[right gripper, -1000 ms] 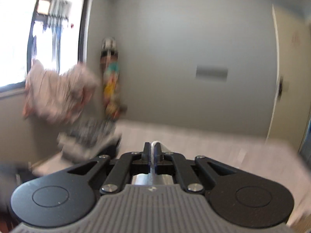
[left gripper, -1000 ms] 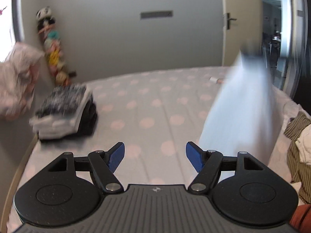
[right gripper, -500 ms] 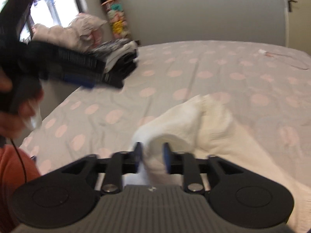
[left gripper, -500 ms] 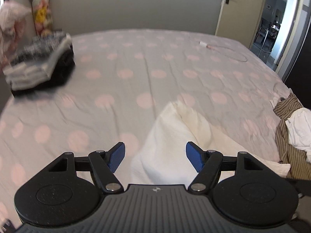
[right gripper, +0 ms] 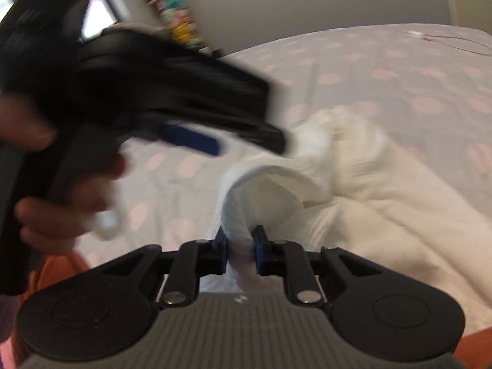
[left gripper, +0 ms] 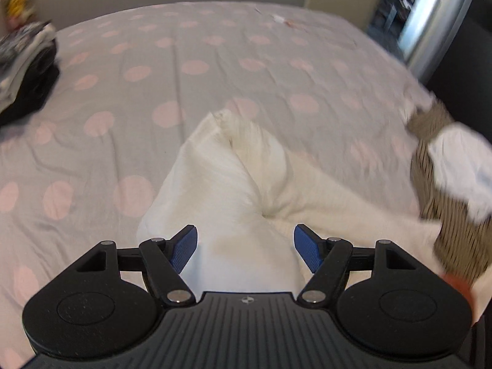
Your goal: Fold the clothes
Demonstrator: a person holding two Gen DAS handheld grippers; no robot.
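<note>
A white garment (left gripper: 246,178) lies crumpled on the grey bed sheet with pink dots (left gripper: 184,70). My left gripper (left gripper: 245,250) is open, its blue pads on either side of the garment's near fold without closing on it. My right gripper (right gripper: 240,253) is shut on a rolled edge of the white garment (right gripper: 384,190). In the right wrist view the left gripper (right gripper: 190,138) appears blurred, held in a hand above the garment's left side.
A stack of folded dark and white clothes (left gripper: 24,67) sits at the bed's far left. A striped brown garment with a white one on it (left gripper: 446,178) lies at the right edge. A cable (right gripper: 430,37) lies far back.
The white garment came down from the air onto the bed. My left gripper moved in low over its near fold, still open. The right gripper stays shut on the fabric.
</note>
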